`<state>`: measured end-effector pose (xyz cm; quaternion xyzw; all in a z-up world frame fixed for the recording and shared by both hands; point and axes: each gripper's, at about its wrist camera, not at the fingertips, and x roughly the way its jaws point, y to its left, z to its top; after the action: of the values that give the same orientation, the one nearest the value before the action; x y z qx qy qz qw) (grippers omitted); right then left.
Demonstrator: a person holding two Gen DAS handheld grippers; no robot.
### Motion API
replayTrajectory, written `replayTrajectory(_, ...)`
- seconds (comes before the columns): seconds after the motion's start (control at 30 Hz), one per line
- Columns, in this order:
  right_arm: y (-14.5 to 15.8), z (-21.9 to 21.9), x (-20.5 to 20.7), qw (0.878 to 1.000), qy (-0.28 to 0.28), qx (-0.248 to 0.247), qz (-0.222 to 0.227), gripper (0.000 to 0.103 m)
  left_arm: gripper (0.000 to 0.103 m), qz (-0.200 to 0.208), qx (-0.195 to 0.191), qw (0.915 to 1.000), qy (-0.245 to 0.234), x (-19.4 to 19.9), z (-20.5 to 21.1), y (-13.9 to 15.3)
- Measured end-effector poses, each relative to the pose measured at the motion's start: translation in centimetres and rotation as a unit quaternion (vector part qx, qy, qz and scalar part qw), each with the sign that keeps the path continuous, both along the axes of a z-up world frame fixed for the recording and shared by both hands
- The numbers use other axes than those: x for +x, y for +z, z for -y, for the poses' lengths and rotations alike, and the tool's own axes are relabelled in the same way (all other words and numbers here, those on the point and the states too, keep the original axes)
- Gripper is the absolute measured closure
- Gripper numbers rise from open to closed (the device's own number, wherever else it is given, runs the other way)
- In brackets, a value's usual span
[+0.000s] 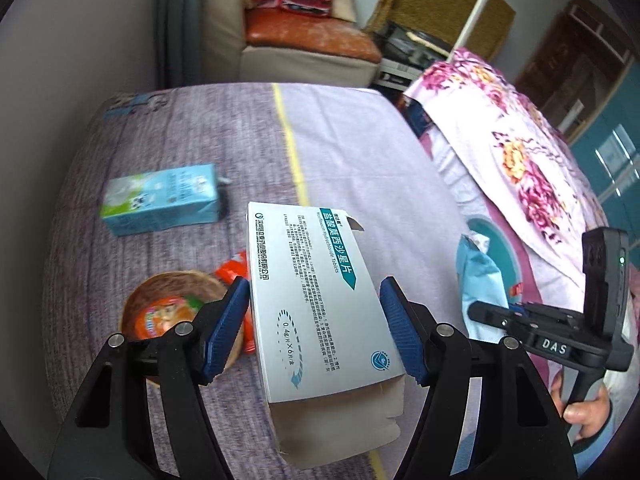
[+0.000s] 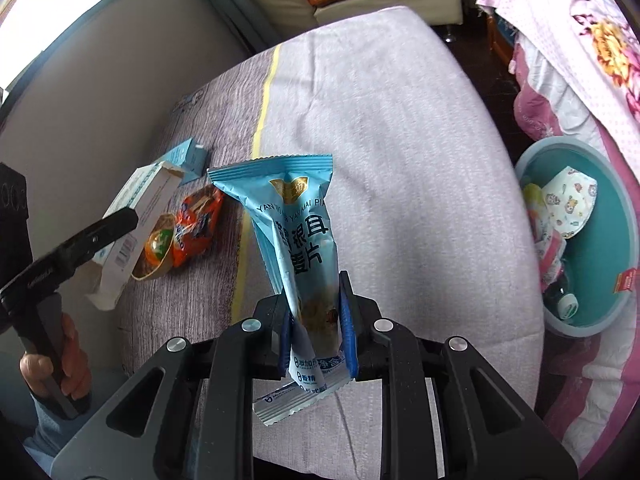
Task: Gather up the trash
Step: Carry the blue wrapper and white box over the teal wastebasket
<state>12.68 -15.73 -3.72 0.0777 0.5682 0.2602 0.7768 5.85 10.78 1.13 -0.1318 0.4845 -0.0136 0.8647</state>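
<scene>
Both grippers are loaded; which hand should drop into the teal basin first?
Right, probably. The right gripper holds the blue snack wrapper beside the teal basin; the left gripper, gripping the medicine box, looks farther off.

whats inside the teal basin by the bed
In the teal basin: a patterned face mask, pink-and-white wrappers and a green-capped bottle. The bedding hides the basin's near side, and whatever lies under the pile is covered.

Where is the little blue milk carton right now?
The milk carton lies on the purple bed cover, in the left wrist view's upper left, beyond the brown bowl and left of the white medicine box.
</scene>
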Motion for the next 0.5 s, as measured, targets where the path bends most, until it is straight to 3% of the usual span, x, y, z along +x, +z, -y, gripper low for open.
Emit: replayTrajectory(0.5, 1.7, 8.0, 1.0, 0.996, -0.081, 0.017, 0.035, 0.083, 0.034, 0.006, 0.009, 0.9964, -0.084, 3.1, 9.0, 0.1)
